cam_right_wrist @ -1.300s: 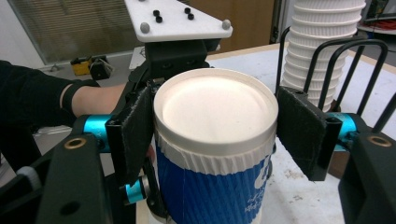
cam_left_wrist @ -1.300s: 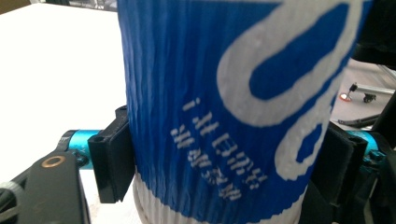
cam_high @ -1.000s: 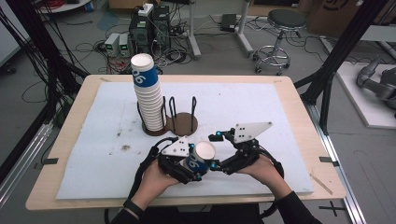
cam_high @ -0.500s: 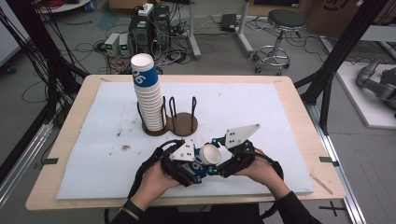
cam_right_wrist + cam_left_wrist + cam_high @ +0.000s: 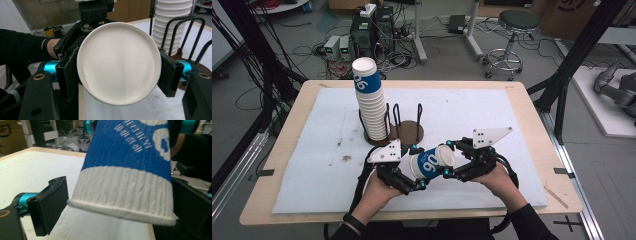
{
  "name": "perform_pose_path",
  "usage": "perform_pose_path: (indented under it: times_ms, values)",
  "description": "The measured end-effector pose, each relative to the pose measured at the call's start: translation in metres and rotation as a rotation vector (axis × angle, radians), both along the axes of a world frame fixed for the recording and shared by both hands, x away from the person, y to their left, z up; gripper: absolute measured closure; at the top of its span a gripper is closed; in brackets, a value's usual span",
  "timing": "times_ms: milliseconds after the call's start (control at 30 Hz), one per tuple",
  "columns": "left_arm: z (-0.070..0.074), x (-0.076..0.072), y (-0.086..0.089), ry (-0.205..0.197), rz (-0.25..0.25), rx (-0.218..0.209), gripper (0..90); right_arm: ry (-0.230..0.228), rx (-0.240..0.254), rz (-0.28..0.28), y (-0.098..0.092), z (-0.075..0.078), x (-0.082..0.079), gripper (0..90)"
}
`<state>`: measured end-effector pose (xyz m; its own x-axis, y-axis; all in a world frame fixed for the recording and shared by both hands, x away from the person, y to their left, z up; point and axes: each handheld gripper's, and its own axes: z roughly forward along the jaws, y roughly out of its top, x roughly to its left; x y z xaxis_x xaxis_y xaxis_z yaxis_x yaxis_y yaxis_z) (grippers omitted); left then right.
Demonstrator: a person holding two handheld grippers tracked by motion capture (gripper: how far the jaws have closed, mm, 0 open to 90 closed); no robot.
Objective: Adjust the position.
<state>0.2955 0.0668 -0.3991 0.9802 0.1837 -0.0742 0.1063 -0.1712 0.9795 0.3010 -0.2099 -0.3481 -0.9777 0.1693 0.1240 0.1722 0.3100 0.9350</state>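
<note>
The cup (image 5: pixel 432 161) hangs sideways above the counter's (image 5: pixel 512 100) near edge, its rim hidden by the left gripper (image 5: pixel 408 167), whose fingers (image 5: pixel 48 205) have just been spreading and stand clear of it. The right gripper's (image 5: pixel 451 159) fingers (image 5: pixel 68 72) pinch its base, hiding most of the left gripper behind. The stack (image 5: pixel 371 102) behind stands in a rack (image 5: pixel 408 131).

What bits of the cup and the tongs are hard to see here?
- Cup: in the left gripper view the top edge cuts off its upper part, and the white print is blurred.
- Cup's blue side: in the right gripper view the round white bottom faces the camera and hides it.
- Stack of cups: the top edge cuts it off in the right gripper view.
</note>
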Motion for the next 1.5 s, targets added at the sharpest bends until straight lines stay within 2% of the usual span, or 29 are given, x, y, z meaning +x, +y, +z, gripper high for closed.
perform_pose_path:
  times_ms: [33, 100, 167, 233, 367, 467, 500, 600, 733, 800, 867, 967, 1033, 1067, 1133, 1200, 1267, 1367, 1433, 1500]
  values:
    - [0.000, 0.000, 0.000, 0.004, 0.003, 0.001, 6.4, 0.012, 0.001, 0.002, 0.001, 0.000, -0.001, 29.7]
    - [0.000, 0.000, -0.001, 0.004, 0.002, 0.010, 7.4, 0.004, 0.006, 0.009, 0.002, 0.000, 0.000, 29.7]
    - [0.001, 0.000, 0.000, 0.005, -0.018, 0.014, 14.1, 0.007, 0.004, 0.010, 0.002, 0.000, -0.001, 29.7]
    - [0.002, 0.000, 0.000, 0.004, -0.028, 0.026, 17.2, 0.014, 0.001, 0.016, 0.002, -0.001, 0.000, 29.7]
    - [0.007, 0.000, 0.000, 0.001, -0.037, 0.072, 19.3, 0.027, -0.003, 0.027, 0.001, -0.001, 0.001, 29.2]
    - [0.011, 0.000, 0.001, -0.011, -0.034, 0.111, 20.3, 0.029, -0.047, 0.016, 0.000, -0.001, 0.001, 21.2]
    - [0.013, 0.000, 0.001, -0.014, -0.033, 0.135, 20.3, 0.029, -0.047, 0.016, 0.000, -0.001, 0.001, 21.2]
    - [0.019, 0.000, 0.000, -0.022, -0.034, 0.209, 20.6, -0.007, -0.131, 0.019, 0.002, 0.003, -0.001, 21.2]
    - [0.024, -0.001, -0.002, -0.058, -0.034, 0.342, 21.1, -0.081, -0.235, 0.019, 0.009, 0.010, -0.008, 21.2]
    - [0.025, -0.002, -0.006, -0.075, -0.034, 0.402, 21.1, -0.095, -0.251, 0.019, 0.010, 0.010, -0.008, 21.3]
    - [0.025, -0.003, -0.007, -0.081, -0.043, 0.414, 21.2, -0.103, -0.301, 0.030, 0.015, 0.006, -0.009, 23.5]
    - [0.026, -0.004, -0.008, -0.086, -0.047, 0.426, 21.3, -0.104, -0.320, 0.039, 0.015, 0.003, -0.008, 27.6]
    - [0.027, -0.004, -0.007, -0.090, -0.044, 0.411, 20.9, -0.102, -0.311, 0.044, 0.014, 0.001, -0.007, 28.7]
    - [0.027, -0.004, -0.007, -0.086, -0.042, 0.389, 20.2, -0.098, -0.306, 0.050, 0.013, 0.001, -0.006, 28.9]
    - [0.027, -0.003, -0.005, -0.067, -0.046, 0.335, 19.8, -0.079, -0.264, 0.058, 0.008, 0.001, -0.003, 29.4]
    - [0.026, -0.002, -0.002, -0.056, -0.045, 0.254, 17.5, -0.061, -0.219, 0.062, 0.004, 0.002, -0.001, 29.5]
    - [0.023, -0.001, 0.001, -0.018, -0.038, 0.156, 15.8, -0.028, -0.143, 0.064, -0.001, 0.003, 0.001, 30.0]
    - [0.021, 0.001, 0.004, 0.018, -0.037, 0.068, 12.3, -0.018, -0.093, 0.061, -0.005, 0.002, 0.002, 30.4]
    - [0.019, 0.003, 0.006, 0.040, -0.039, 0.037, 11.5, -0.024, -0.071, 0.058, -0.007, 0.002, 0.003, 30.6]
    - [0.016, 0.004, 0.007, 0.055, -0.035, 0.028, 10.0, -0.017, -0.042, 0.051, -0.009, 0.002, 0.004, 30.7]
